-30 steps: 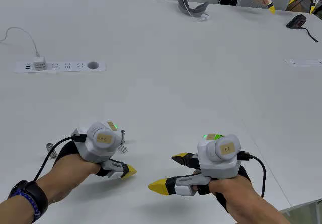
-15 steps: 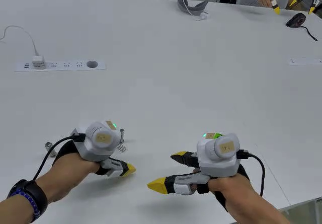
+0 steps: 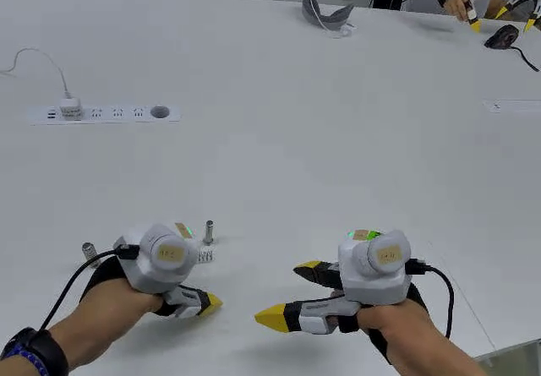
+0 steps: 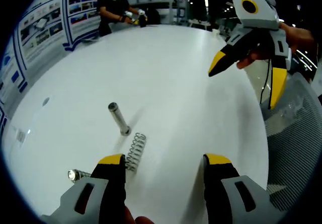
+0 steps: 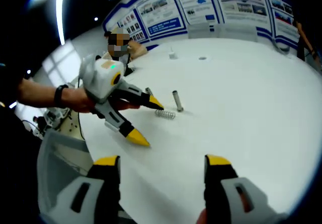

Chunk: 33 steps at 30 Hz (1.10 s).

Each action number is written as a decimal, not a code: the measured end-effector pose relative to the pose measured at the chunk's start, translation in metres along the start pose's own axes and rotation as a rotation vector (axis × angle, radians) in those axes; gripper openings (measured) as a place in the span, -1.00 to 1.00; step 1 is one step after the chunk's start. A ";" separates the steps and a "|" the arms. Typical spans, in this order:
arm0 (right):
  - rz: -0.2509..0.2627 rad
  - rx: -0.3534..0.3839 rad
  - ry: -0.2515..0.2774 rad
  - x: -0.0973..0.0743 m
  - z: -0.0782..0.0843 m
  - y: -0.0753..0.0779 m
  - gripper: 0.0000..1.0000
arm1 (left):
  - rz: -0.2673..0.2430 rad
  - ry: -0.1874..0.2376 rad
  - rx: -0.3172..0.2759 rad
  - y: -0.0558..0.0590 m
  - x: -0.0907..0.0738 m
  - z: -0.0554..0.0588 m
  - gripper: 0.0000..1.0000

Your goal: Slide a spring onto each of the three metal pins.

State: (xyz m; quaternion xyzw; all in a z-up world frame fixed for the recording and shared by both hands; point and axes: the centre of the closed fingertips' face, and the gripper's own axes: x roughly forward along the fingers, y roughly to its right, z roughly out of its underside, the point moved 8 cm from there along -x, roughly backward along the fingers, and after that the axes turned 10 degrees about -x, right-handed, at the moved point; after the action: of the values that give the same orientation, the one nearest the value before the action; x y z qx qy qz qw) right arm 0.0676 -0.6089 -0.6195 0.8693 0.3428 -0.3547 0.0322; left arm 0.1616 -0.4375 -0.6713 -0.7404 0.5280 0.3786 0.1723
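At the upper left of the head view, a power strip [image 3: 101,113] lies on the white table [image 3: 296,139] with a white plug in its left end. Lower left, a short metal pin [image 3: 89,251] rests on the table just left of the hand holding the left gripper [image 3: 201,298]. A second pin [image 3: 208,231] stands upright just beyond that gripper's body. The spring [image 3: 205,256] lies flat between this upright pin and the gripper, on no pin. In the left gripper view the spring lies just ahead of the left jaw tip, near the upright pin's base but apart from it. There the two yellow-tipped jaws stand spread wide with nothing between them.

To the right in the head view, the right gripper [image 3: 287,291] sits low over the table at the lower centre, its tips pointing left toward the other tool. Its jaws are also parted and empty. At the top centre, well apart from the work, lies a grey curved object [image 3: 325,11].
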 end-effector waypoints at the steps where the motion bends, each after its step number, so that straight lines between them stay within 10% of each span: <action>1: -0.001 -0.001 0.000 0.000 0.000 0.000 0.38 | -0.004 -0.002 -0.001 0.000 -0.001 0.001 0.25; 17: 0.007 0.003 0.001 -0.002 -0.003 0.000 0.36 | -0.104 0.035 -0.087 -0.020 0.003 0.002 -0.41; 33: -0.002 -0.003 -0.008 0.001 -0.003 -0.004 0.35 | -0.093 0.060 -0.063 -0.010 0.003 0.006 -0.78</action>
State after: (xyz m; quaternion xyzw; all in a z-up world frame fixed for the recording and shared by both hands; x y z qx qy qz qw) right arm 0.0675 -0.6044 -0.6169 0.8675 0.3442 -0.3575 0.0343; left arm 0.1689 -0.4315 -0.6789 -0.7803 0.4859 0.3640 0.1504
